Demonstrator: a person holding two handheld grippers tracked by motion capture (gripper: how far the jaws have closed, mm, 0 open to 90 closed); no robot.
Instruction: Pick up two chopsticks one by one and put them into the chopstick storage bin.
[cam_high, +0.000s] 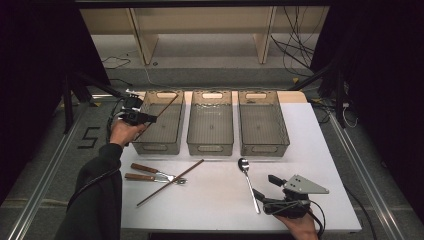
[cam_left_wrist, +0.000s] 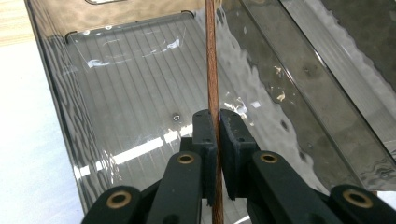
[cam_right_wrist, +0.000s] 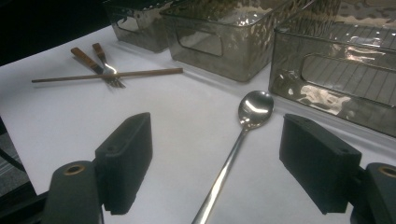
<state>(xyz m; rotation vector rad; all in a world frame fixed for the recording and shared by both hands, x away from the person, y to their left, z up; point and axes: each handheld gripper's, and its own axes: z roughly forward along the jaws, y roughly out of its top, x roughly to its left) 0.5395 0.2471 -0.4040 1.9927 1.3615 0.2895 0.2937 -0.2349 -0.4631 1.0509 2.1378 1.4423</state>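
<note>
My left gripper (cam_high: 150, 118) hovers over the left edge of the left grey bin (cam_high: 156, 147), shut on a thin brown chopstick (cam_high: 167, 106) that slants across the bin. In the left gripper view the chopstick (cam_left_wrist: 212, 70) runs straight up from between the pressed pads (cam_left_wrist: 205, 135) above the ribbed bin floor (cam_left_wrist: 135, 93). My right gripper (cam_high: 264, 186) rests low at the table's near right, open. A steel spoon (cam_right_wrist: 254, 109) lies on the white table ahead, its handle running back between the wide-apart pads (cam_right_wrist: 128, 154). In the high view the spoon (cam_high: 248, 182) lies just left of that gripper.
Middle bin (cam_high: 210, 146) and right bin (cam_high: 263, 147) stand beside the left one along the table's back. Two wooden-handled forks (cam_high: 150, 172) and a second chopstick (cam_high: 170, 183) lie crossed at the near left. The person's dark sleeve (cam_high: 95, 200) comes in at bottom left.
</note>
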